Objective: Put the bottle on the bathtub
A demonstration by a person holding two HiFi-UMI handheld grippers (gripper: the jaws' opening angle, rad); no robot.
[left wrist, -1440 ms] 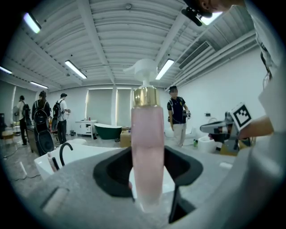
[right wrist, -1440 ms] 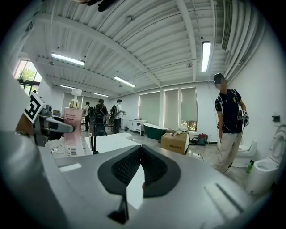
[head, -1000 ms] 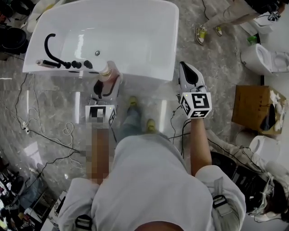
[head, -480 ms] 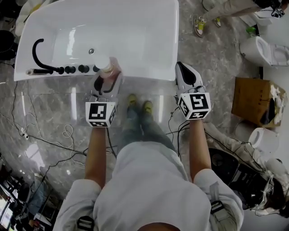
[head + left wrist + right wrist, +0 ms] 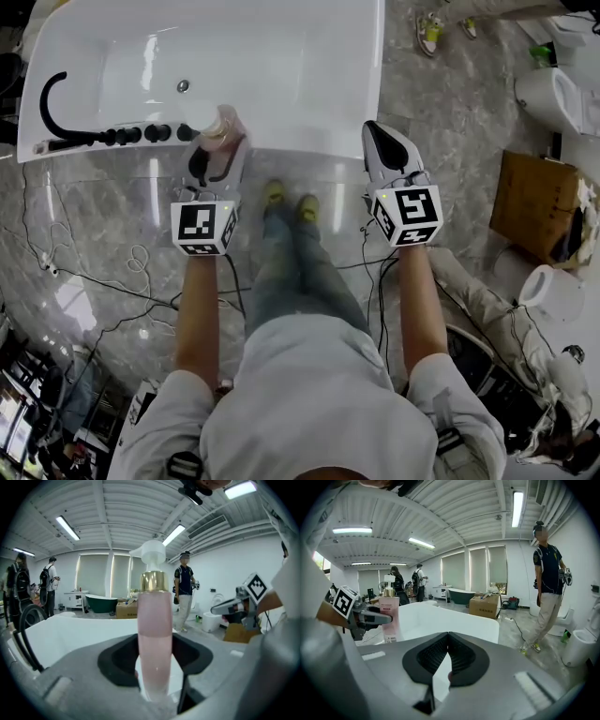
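A pink pump bottle point(image 5: 223, 127) with a gold collar and white pump stands upright between the jaws of my left gripper point(image 5: 217, 152), which is shut on it. It is at the near rim of the white bathtub point(image 5: 309, 141), just right of the black tap knobs point(image 5: 141, 133). In the left gripper view the bottle point(image 5: 154, 639) fills the centre, clamped by my left gripper point(image 5: 154, 677). From the right gripper view the bottle point(image 5: 389, 616) has its base at rim level; whether it touches I cannot tell. My right gripper point(image 5: 375, 139) is shut and empty by the tub's near right corner.
A black curved spout point(image 5: 52, 94) rises at the tub's left end. A toilet point(image 5: 553, 94) and a cardboard box point(image 5: 544, 202) stand at the right. Cables point(image 5: 112, 281) trail over the marble floor. A person point(image 5: 546, 588) stands beyond the tub.
Both grippers have moved forward to the tub. The bottle now sits further over the near rim, closer to the tap knobs. The right gripper stays shut.
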